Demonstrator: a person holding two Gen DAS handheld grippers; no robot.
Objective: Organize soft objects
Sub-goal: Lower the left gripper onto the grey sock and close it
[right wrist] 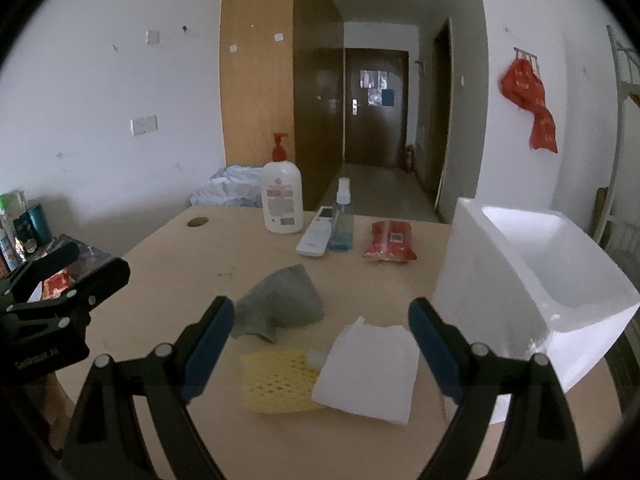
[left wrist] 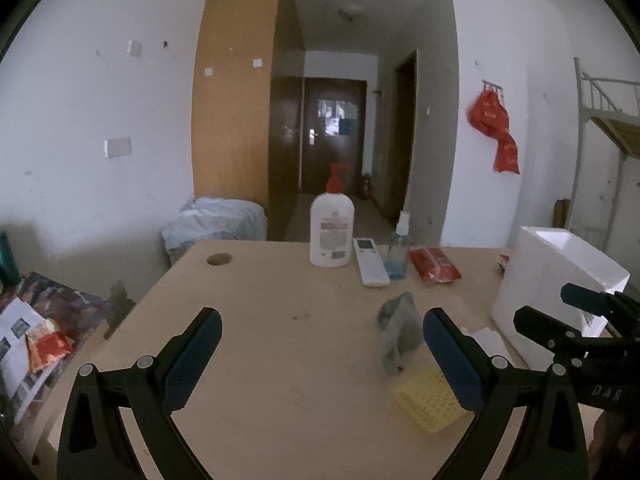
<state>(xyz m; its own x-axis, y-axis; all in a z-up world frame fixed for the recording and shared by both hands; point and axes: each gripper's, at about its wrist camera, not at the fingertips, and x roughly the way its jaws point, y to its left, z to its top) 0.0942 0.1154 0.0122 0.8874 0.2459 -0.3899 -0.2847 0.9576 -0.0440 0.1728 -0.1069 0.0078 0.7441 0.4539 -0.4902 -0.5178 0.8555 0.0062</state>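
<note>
Nearest the left wrist camera, the left gripper (left wrist: 322,344) hangs over the table (left wrist: 280,360) with its fingers spread wide and nothing between the blue pads (left wrist: 192,360). Just inside the right finger lies a yellow sponge (left wrist: 426,402), partly hidden by that finger, and beyond it a grey cloth (left wrist: 398,330) sits bunched up on the tabletop. A corner of a white tissue (left wrist: 490,340) shows past the right finger, next to a white box (left wrist: 560,276) at the table's right edge. The right gripper (left wrist: 552,308) pokes in from the right, in front of the box. Along the far edge stand a pump bottle (left wrist: 331,230), a remote (left wrist: 370,260), a spray bottle (left wrist: 398,250) and a red packet (left wrist: 434,265). In the right wrist view, the right gripper (right wrist: 322,338) also has its fingers spread, gripping nothing; below and between them lie the tissue (right wrist: 370,372) and the sponge (right wrist: 276,382), the tissue overlapping the sponge's right side (whether it rests flat on it is unclear). The cloth (right wrist: 284,304) lies just behind them, near the left finger. The open box (right wrist: 532,276) stands just right of the right finger, and the left gripper (right wrist: 76,276) shows at the left edge.
</note>
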